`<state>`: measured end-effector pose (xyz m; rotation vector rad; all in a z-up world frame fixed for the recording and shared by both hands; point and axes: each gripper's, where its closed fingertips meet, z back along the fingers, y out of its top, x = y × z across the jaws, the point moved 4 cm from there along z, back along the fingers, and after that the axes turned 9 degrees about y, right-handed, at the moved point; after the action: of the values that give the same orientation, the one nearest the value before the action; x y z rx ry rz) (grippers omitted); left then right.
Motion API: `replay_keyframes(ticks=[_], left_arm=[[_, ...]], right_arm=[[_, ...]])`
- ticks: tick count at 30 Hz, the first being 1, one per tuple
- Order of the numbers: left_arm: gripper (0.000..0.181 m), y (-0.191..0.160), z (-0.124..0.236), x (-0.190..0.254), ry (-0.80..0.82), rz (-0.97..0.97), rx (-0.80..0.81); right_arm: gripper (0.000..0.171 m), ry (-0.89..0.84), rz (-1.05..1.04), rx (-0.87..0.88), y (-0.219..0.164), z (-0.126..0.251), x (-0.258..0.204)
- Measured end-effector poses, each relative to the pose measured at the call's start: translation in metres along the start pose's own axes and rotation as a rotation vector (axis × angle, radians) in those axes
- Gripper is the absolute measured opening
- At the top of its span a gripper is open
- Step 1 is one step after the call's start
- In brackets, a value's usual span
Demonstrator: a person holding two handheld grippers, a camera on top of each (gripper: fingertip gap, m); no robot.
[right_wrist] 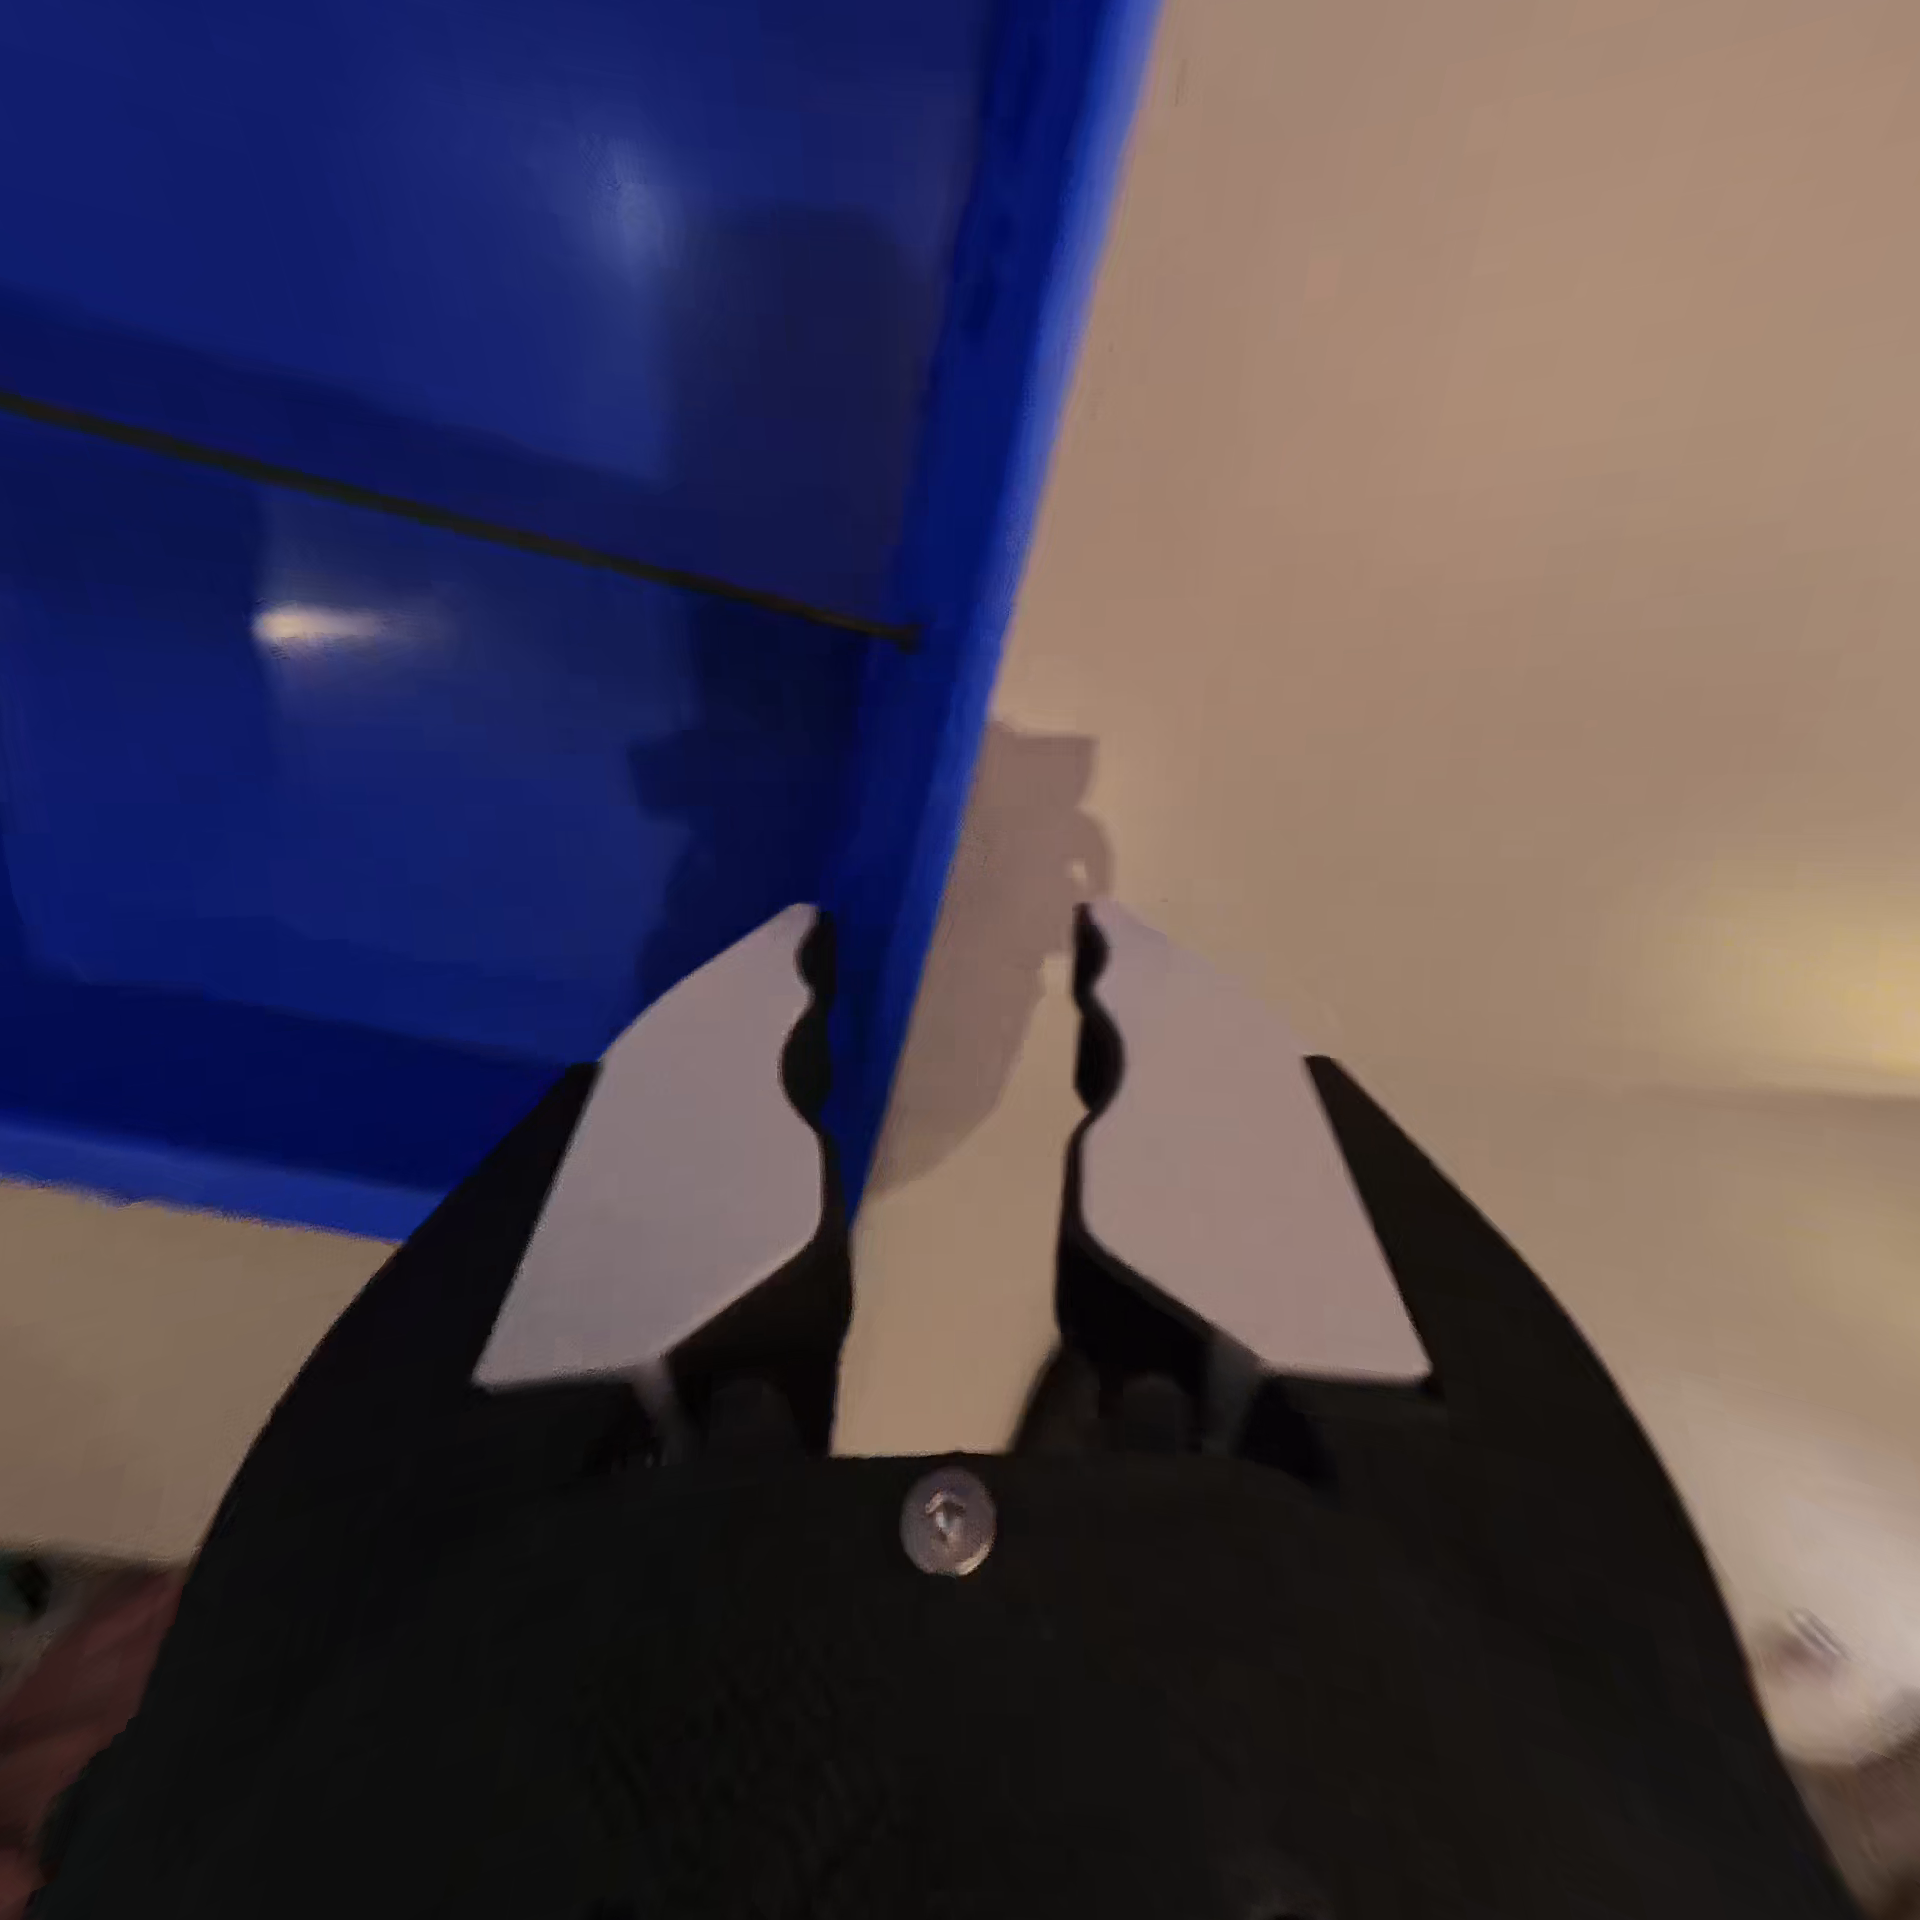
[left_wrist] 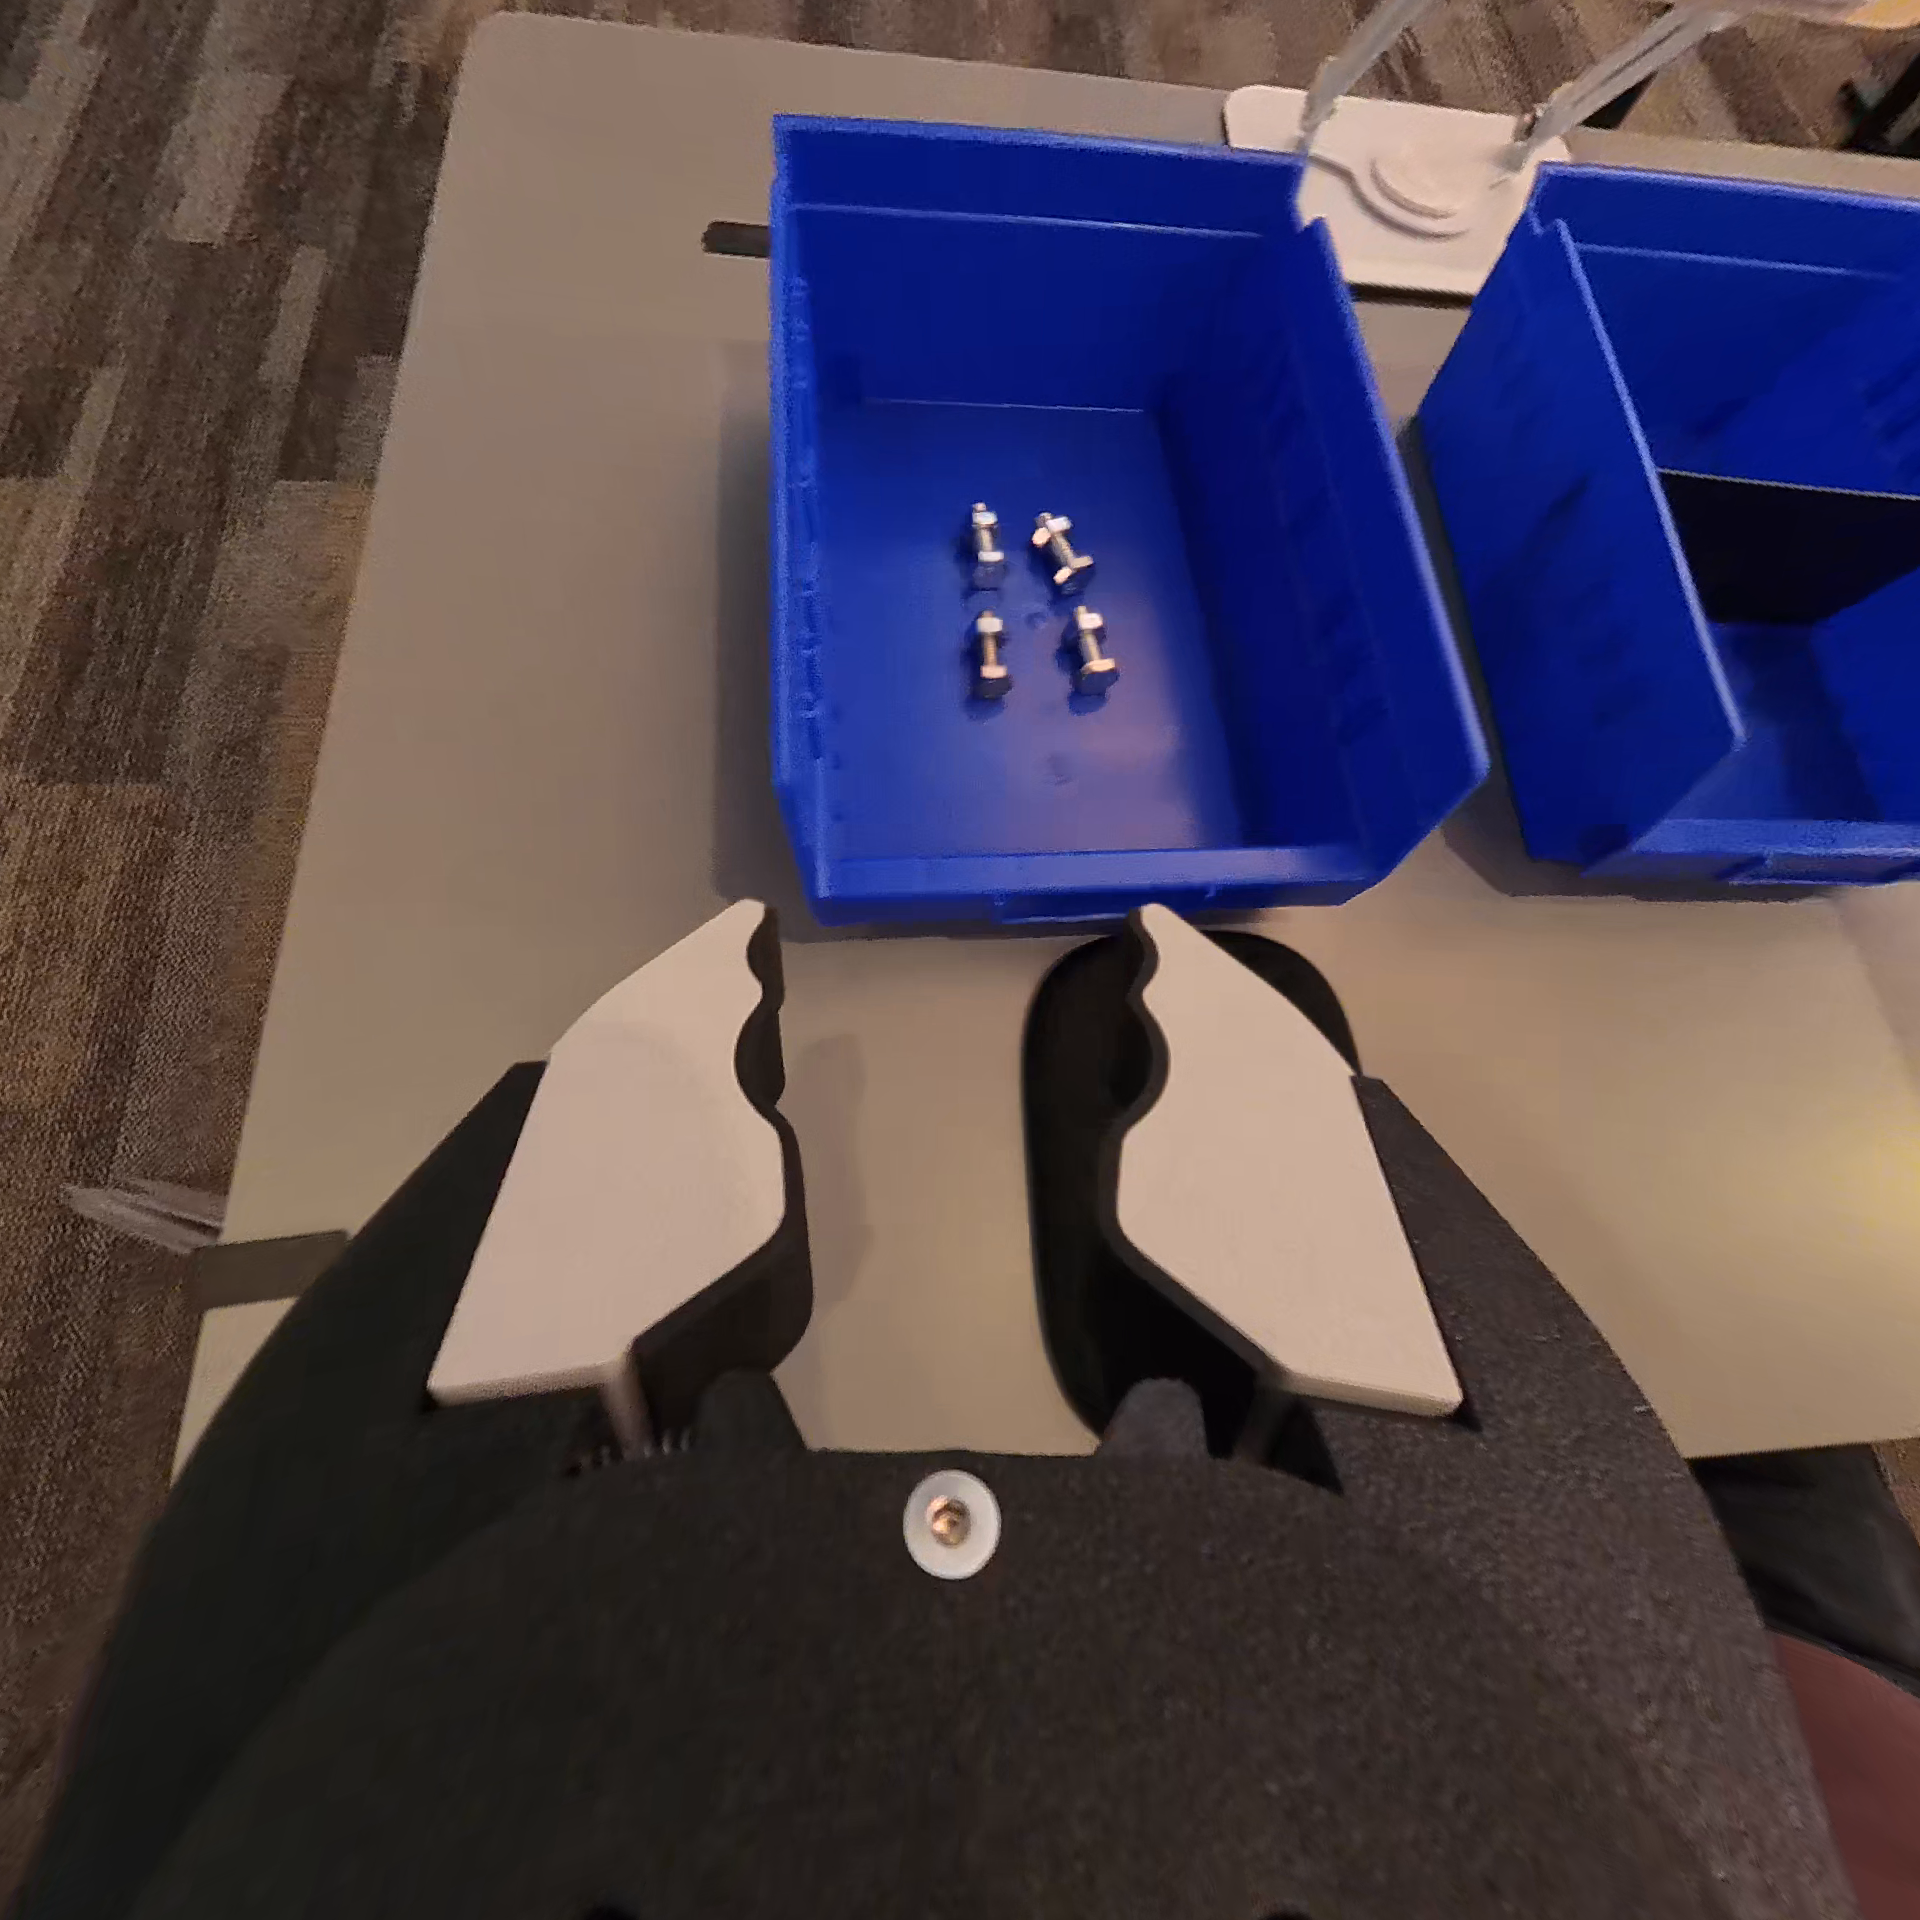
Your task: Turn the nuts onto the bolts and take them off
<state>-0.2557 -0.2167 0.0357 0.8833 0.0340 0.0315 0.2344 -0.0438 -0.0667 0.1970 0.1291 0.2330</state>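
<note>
Bolts, four with nuts on, inside left blue bin; both hand-held grippers agape, empty.

right bin cut off at edge | right wrist view blurred | nuts tiny

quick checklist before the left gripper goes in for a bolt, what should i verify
1. Left gripper open and empty: ok, fingers apart, nothing between them.
2. Bolts reachable: ok, four bolts lie apart on the floor of the left blue bin.
3. Nuts on them: ok, each appears to carry a nut.
4. Path into the bin: not ok yet, the gripper sits short of the low front wall.
5. Right gripper free: ok, open and empty, beside the second bin's wall.
6. Second bin's contents: cannot tell, blurred.
</note>
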Motion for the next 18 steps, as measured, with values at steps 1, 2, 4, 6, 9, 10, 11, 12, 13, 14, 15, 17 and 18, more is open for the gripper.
replay_keyframes(ticks=[1, 2, 4, 6, 9, 10, 11, 12, 13, 14, 15, 17, 18], left_arm=[[0.062, 0.002, -0.002, 0.007, -0.003, -0.012, -0.001], [0.061, 0.004, -0.005, 0.013, -0.005, -0.022, -0.003], [0.061, 0.008, -0.011, 0.024, -0.004, -0.037, -0.015], [0.060, 0.012, -0.016, 0.032, 0.003, -0.053, -0.029], [0.059, 0.018, -0.023, 0.042, 0.017, -0.065, -0.033], [0.059, 0.019, -0.025, 0.044, 0.019, -0.067, -0.035], [0.059, 0.021, -0.027, 0.047, 0.022, -0.069, -0.037], [0.058, 0.022, -0.029, 0.048, 0.026, -0.070, -0.039], [0.058, 0.023, -0.031, 0.050, 0.033, -0.068, -0.042], [0.058, 0.024, -0.033, 0.051, 0.039, -0.067, -0.045], [0.057, 0.025, -0.035, 0.052, 0.044, -0.066, -0.046], [0.057, 0.028, -0.038, 0.054, 0.054, -0.064, -0.050], [0.057, 0.029, -0.040, 0.055, 0.059, -0.061, -0.053]], right_arm=[[0.026, 0.103, -0.013, 0.000, -0.001, -0.005, -0.004], [0.011, 0.200, -0.027, 0.000, -0.001, -0.007, -0.008], [0.009, 0.269, -0.036, 0.002, 0.001, -0.007, -0.002], [0.007, 0.232, -0.012, 0.015, 0.004, -0.006, 0.015], [0.007, 0.200, -0.019, 0.036, 0.005, -0.002, 0.049], [0.008, 0.215, -0.029, 0.034, 0.003, -0.001, 0.060], [0.008, 0.226, -0.035, 0.029, 0.000, 0.001, 0.071], [0.008, 0.221, -0.040, 0.026, -0.003, 0.003, 0.084], [0.008, 0.202, -0.047, 0.022, -0.006, 0.005, 0.099], [0.008, 0.180, -0.057, 0.019, -0.010, 0.008, 0.114], [0.008, 0.172, -0.073, 0.017, -0.015, 0.010, 0.128], [0.008, 0.178, -0.114, 0.019, -0.025, 0.015, 0.154], [0.008, 0.168, -0.134, 0.020, -0.030, 0.017, 0.167]])
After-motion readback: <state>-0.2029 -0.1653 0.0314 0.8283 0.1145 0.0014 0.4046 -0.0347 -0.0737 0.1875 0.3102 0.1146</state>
